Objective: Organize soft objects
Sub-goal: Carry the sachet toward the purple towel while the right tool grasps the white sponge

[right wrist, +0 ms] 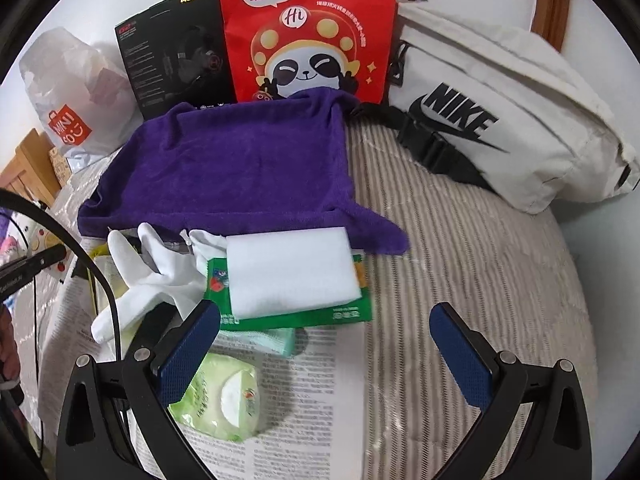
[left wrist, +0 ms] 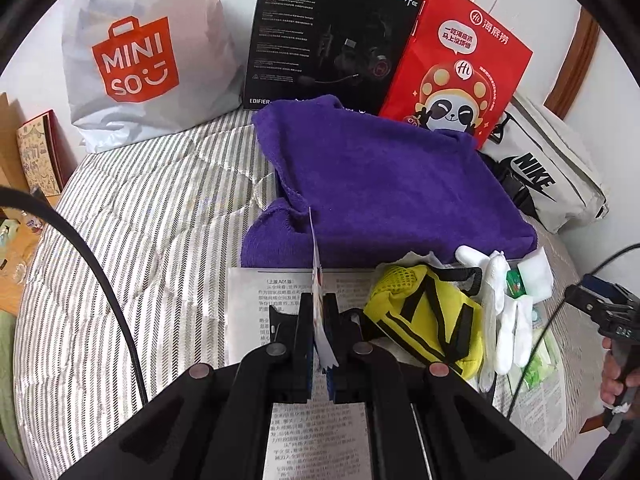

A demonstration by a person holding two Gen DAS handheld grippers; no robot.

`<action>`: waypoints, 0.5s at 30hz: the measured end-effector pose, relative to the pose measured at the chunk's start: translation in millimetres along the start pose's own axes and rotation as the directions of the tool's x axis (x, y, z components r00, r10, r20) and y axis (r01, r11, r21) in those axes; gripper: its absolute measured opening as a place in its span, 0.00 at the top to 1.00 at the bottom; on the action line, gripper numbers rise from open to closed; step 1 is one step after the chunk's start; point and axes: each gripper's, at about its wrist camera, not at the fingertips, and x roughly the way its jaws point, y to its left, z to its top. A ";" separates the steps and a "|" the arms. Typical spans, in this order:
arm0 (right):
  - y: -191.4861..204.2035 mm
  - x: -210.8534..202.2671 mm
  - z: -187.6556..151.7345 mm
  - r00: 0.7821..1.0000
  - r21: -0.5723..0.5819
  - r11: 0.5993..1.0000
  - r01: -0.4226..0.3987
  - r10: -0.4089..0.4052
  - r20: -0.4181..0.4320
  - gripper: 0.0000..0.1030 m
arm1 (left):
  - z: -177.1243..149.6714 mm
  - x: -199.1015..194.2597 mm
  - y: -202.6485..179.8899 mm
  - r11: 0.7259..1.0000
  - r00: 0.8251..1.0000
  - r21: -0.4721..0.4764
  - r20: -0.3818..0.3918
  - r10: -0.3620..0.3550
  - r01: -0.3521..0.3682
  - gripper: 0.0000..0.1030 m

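Left wrist view: left gripper [left wrist: 319,312] clenched on the white paper tag [left wrist: 318,280] of the purple terry towel [left wrist: 384,184], which lies ahead. Right wrist view: right gripper [right wrist: 324,344] released, empty; white foam sponge block [right wrist: 290,270] just ahead, long axis crosswise, nearer this hand.

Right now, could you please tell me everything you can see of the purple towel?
The purple towel is a plush, fuzzy cloth lying spread on the striped bed cover, rumpled at its corners. Its far edge rests against the red paper bag. The left gripper is shut on its white tag.
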 end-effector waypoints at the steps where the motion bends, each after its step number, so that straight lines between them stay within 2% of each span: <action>1: 1.0 3.8 0.7 1.000 0.006 1.000 -0.008 0.008 -0.004 0.00 | -0.5 -2.3 0.5 1.000 1.000 0.001 0.001 -0.002 0.002 0.95; 7: 8.5 31.5 5.1 1.000 -0.023 1.000 0.007 -0.007 -0.002 0.00 | -2.9 -4.2 1.5 1.000 1.000 -0.002 -0.001 -0.009 0.009 0.95; 11: 3.0 46.0 7.4 0.999 0.010 0.999 -0.042 0.042 0.007 0.01 | -4.6 -3.5 0.7 1.000 1.000 0.001 -0.008 -0.018 0.018 0.95; 12: 0.7 49.6 7.7 0.997 0.027 0.997 -0.072 0.071 0.007 0.07 | -5.0 -3.5 0.4 1.000 1.000 0.001 -0.010 -0.018 0.018 0.95; 13: -0.3 51.2 7.8 0.995 0.034 0.995 -0.096 0.095 0.011 0.21 | -5.2 -3.4 0.1 1.000 1.000 0.001 -0.011 -0.018 0.018 0.95; 15: -2.2 52.3 7.3 0.993 0.050 0.991 -0.120 0.120 0.007 0.22 | -4.9 -2.9 -0.7 1.000 1.000 0.002 -0.015 -0.019 0.019 0.95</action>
